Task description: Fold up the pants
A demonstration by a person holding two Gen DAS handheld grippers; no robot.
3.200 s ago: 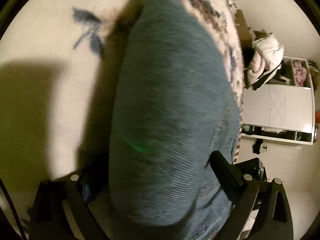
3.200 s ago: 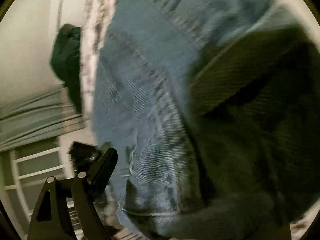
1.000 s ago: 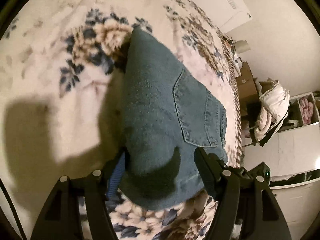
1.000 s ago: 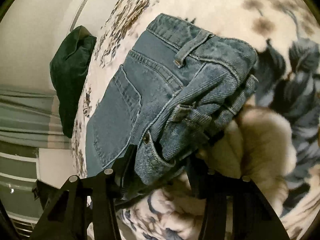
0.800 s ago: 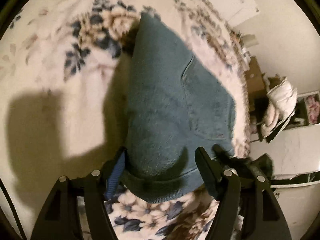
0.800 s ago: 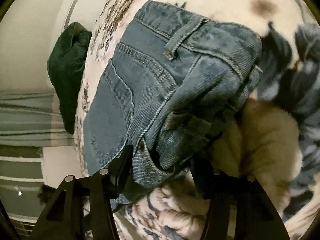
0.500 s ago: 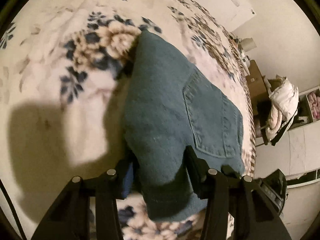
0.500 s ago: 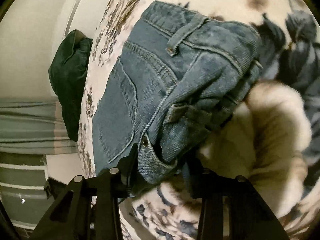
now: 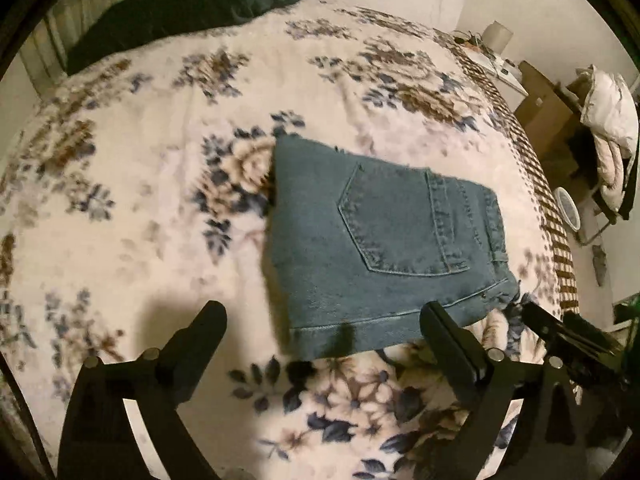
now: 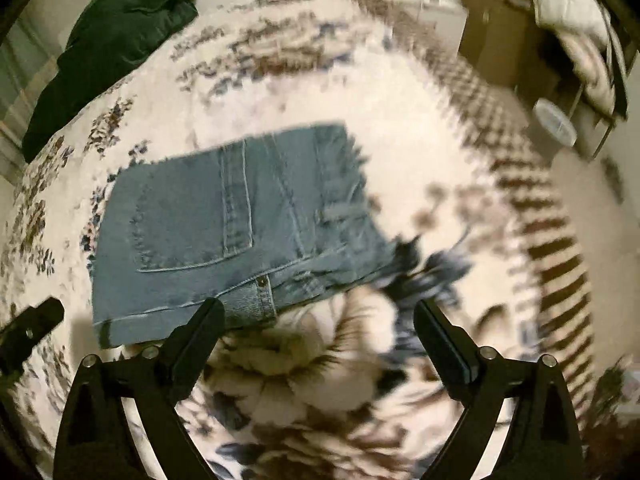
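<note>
**Both grippers hung empty over folded jeans**

The left gripper (image 9: 320, 322) and right gripper (image 10: 318, 318) gaped wide, grasping nothing, above the folded blue denim pants (image 9: 384, 240) on the floral fleece blanket (image 9: 140, 200). Only the right view showed the belt loop (image 10: 340, 213); a dark green pillow (image 9: 180, 4) lay beyond.

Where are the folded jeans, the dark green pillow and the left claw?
folded jeans (image 9: 384, 240), left wrist view, on the back pocket.
dark green pillow (image 10: 112, 40), right wrist view, on its middle.
left claw (image 9: 320, 344), left wrist view, midway between its open fingertips.
</note>
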